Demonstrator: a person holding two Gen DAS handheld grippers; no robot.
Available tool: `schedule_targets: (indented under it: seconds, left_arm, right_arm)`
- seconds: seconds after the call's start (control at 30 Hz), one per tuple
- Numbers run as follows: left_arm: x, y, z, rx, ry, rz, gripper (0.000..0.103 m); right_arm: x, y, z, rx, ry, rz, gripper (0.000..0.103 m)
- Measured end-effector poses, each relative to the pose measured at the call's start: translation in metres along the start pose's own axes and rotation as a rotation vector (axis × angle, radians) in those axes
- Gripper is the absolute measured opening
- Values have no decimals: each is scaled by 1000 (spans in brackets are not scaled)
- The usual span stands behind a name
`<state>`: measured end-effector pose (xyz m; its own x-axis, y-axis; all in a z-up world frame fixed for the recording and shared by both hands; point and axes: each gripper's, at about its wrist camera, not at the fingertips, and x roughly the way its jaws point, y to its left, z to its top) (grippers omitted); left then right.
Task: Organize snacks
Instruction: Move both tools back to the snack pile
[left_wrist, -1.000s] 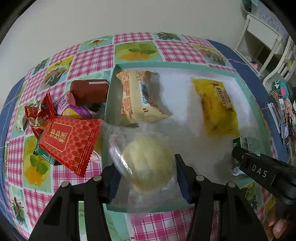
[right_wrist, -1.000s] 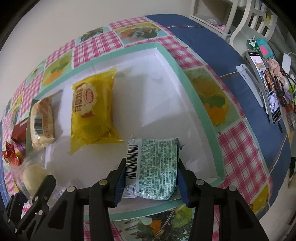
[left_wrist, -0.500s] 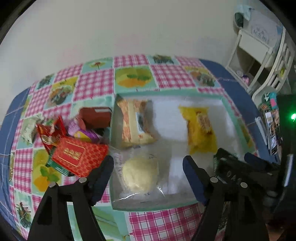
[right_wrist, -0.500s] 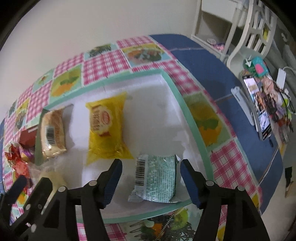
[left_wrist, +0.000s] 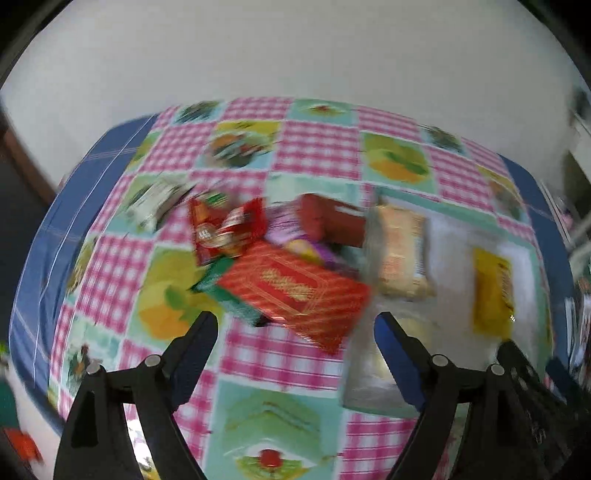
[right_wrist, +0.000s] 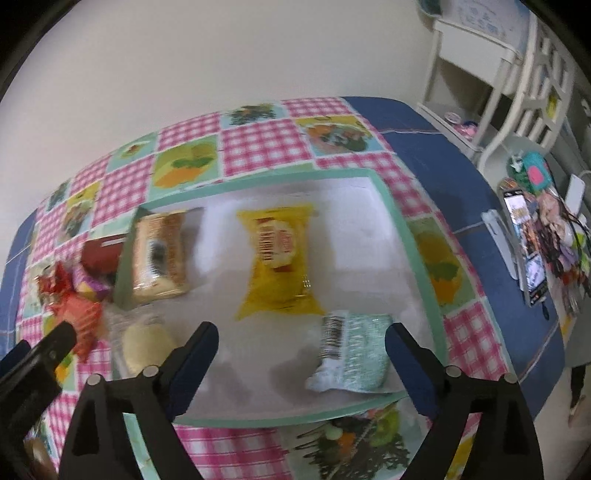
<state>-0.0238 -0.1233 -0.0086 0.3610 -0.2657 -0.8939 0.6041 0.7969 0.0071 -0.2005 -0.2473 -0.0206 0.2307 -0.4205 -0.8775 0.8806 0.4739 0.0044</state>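
Observation:
A white tray with a green rim (right_wrist: 417, 243) holds a yellow packet (right_wrist: 279, 258), a beige biscuit packet (right_wrist: 159, 254), a green-white packet (right_wrist: 351, 358) and a clear-wrapped round bun (right_wrist: 144, 343). My right gripper (right_wrist: 301, 363) is open and empty above the tray's near edge. My left gripper (left_wrist: 293, 349) is open and empty, above the cloth near a red patterned packet (left_wrist: 295, 291) in a loose pile of snacks (left_wrist: 229, 229) left of the tray. The left wrist view is blurred.
The table has a pink checked fruit-print cloth (left_wrist: 280, 358) over a blue cover (right_wrist: 443, 147). A phone on a stand (right_wrist: 524, 251) and small clutter sit at the right. White shelving (right_wrist: 491, 74) stands behind.
Both grippers have opened, letting go of the bun and the green-white packet in the tray, and drawn back. The left gripper has swung left toward the snack pile.

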Motion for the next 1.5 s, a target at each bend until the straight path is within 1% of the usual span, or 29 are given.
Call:
schedule_targets:
  seconds: [0.03,0.07,0.17,0.27,0.3,0.33,0.53,0.7,0.83,1.0,1.2,1.27,1.37,1.5]
  left_arm:
    - [2,11,2,-35,7,11,87]
    - [4,17,2,-52,12,19,88]
    - [13,43,4,-111,39,63,88]
    - [20,65,6,-165,60,91,90]
    - [21,69,6,-176,63,96,99]
    - [22,75,6,-195,65,103,102]
    - [22,103,7,-262,63,128,102]
    - [22,120,9,-294,66,129,102]
    - [26,130,8,-322,79,124,102]
    - [33,136,8,-335,102,124,102]
    - [43,136,7,-330,133,114,102]
    - [44,133,8,-319,133,111,102]
    - [48,131,11,-309,136,109,102]
    - [53,131,14,-309,145,111,102]
  right_arm:
    - [-1,3,0,-8,-1,9,102]
    - [-2,7,-1,-16,-3,17,103]
    - [-4,20,-2,-50,-8,42,103]
    - [-2,31,-5,-47,6,105,103]
    - [-1,35,-6,-42,11,122,103]
    - [0,38,-7,-42,12,134,103]
    - [-9,72,-11,-108,-60,201,103]
    - [-10,101,-14,-147,-57,262,103]
    - [-6,119,-18,-173,-33,289,103]
    - [2,137,-18,-217,-9,286,103]
    - [11,143,-12,-243,12,277,103]
    - [16,143,-7,-238,44,279,103]
    - [17,145,-1,-241,34,301,103]
    - [17,157,6,-293,14,305,103]
